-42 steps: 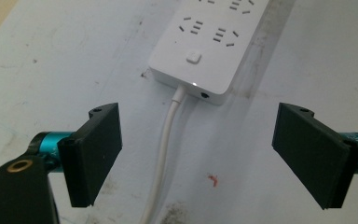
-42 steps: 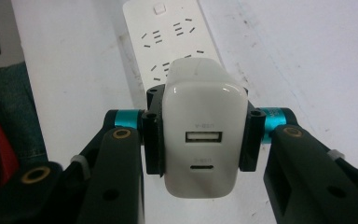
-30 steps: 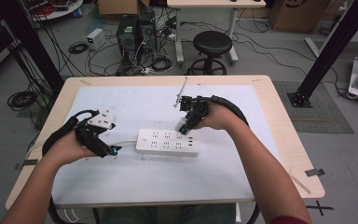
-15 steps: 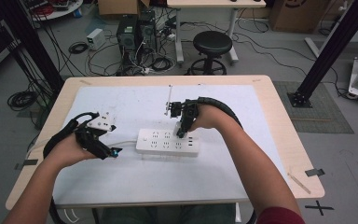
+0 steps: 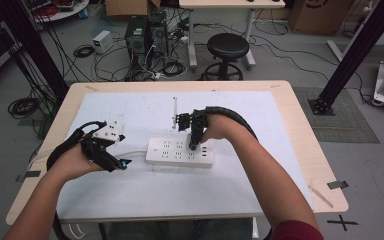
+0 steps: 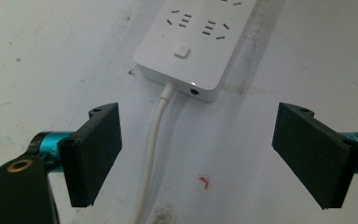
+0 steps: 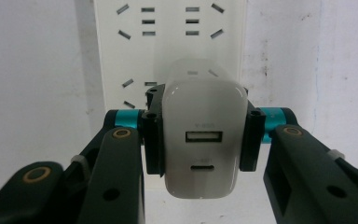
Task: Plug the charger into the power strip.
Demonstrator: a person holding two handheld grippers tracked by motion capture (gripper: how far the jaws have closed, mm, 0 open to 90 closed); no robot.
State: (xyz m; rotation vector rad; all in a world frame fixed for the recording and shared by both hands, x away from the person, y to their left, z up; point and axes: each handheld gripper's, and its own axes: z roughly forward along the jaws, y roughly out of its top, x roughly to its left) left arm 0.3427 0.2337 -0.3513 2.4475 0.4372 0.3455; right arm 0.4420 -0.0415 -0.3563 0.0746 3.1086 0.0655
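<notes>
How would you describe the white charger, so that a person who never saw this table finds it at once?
Start at the white power strip lying in the middle of the table. The right gripper is above it, and the charger is the white block clamped between its black fingers. Unlike the flat strip, it has two ports on its end face.

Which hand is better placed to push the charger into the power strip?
Right. The right gripper is shut on the charger, above the power strip. The left gripper is open at its cord end.
</notes>
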